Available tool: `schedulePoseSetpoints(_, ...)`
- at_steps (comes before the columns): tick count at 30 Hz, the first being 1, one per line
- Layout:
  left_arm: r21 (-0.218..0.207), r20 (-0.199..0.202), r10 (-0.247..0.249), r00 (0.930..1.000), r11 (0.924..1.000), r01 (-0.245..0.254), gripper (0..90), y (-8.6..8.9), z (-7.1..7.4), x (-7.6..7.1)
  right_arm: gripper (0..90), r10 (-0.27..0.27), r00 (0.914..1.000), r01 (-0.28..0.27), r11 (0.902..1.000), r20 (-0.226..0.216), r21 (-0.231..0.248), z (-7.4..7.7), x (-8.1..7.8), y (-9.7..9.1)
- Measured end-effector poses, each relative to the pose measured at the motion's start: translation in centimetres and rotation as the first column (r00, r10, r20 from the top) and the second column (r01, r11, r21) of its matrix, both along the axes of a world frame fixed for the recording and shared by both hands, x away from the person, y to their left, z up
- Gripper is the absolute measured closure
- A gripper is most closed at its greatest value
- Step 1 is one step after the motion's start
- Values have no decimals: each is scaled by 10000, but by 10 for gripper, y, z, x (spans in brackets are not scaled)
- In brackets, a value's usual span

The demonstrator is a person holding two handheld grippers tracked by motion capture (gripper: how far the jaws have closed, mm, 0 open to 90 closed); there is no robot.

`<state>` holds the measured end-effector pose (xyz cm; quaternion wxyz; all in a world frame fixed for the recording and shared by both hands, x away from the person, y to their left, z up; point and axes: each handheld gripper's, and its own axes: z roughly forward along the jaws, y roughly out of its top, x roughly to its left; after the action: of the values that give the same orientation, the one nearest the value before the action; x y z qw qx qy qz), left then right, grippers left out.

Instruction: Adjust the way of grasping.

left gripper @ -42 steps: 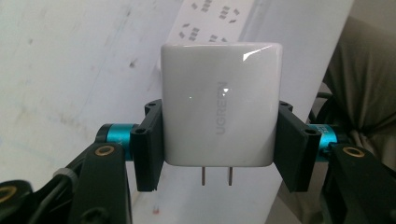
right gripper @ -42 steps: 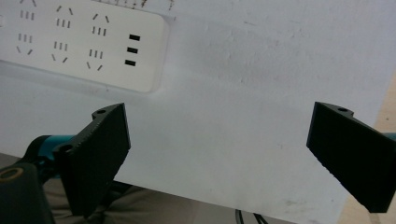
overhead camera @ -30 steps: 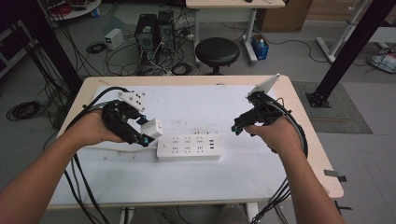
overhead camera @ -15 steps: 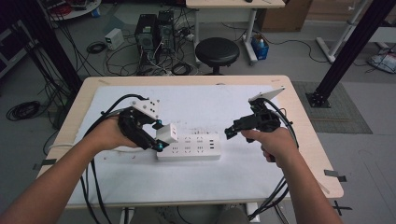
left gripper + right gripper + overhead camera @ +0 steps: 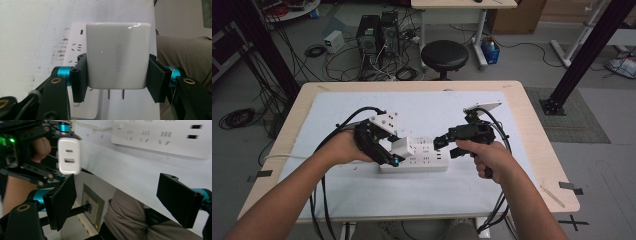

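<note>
My left gripper (image 5: 393, 159) pinches one white UGREEN charger (image 5: 117, 56) above one power strip (image 5: 424, 161), mid-desk; right gripper (image 5: 447, 146) jaws spread, just closing slightly, nothing between.

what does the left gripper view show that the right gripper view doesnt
Left gripper view: the charger clamped between the left gripper's pads, its brand lettering and two bare prongs clear of the power strip.
Right gripper view: the charger's port face and the right gripper's jaws standing open with nothing between them.
Both: the charger and the white power strip on the table.
</note>
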<state>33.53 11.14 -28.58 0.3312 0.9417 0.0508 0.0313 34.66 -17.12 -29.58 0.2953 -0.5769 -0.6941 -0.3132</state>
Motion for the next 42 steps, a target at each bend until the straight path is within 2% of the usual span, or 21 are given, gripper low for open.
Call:
schedulePoseSetpoints(5,49,75,-44,10000,10000,43,425,-10,0,-1,157,7,9998,6,9982,-220,603,-4,1,12)
schedulePoseSetpoints(9,155,169,-25,9999,9999,23,426,-17,-1,-1,158,163,9993,-136,9967,-338,799,-9,1,23)
schedulePoseSetpoints(16,378,413,46,9991,9993,-62,425,-27,-4,-3,189,128,9988,-76,9940,-471,1089,-15,3,35)
schedulePoseSetpoints(17,434,437,46,9990,9990,-65,425,-28,-4,-3,200,142,9987,-84,9933,-498,1152,-16,3,36)
schedulePoseSetpoints(18,490,460,-2,9989,9988,-21,425,-30,-4,-3,272,180,9986,-121,9929,-492,1187,-17,4,37)
schedulePoseSetpoints(19,545,485,-40,9988,9985,14,425,-31,-4,-4,301,139,9988,-79,9922,-473,1246,-18,4,38)
schedulePoseSetpoints(26,543,722,-95,9973,9985,56,425,-35,-4,-5,392,48,9986,34,9879,-526,1550,-21,7,38)
schedulePoseSetpoints(31,470,864,-94,9962,9989,54,425,-37,-4,-5,420,115,9976,2,9853,-676,1706,-23,7,40)
schedulePoseSetpoints(38,569,967,-174,9952,9983,120,425,-40,-5,-7,516,119,9979,-4,9840,-634,1781,-24,7,41)
schedulePoseSetpoints(42,592,966,-224,9951,9981,167,425,-40,-5,-7,584,22,9985,68,9869,-552,1614,-24,7,41)
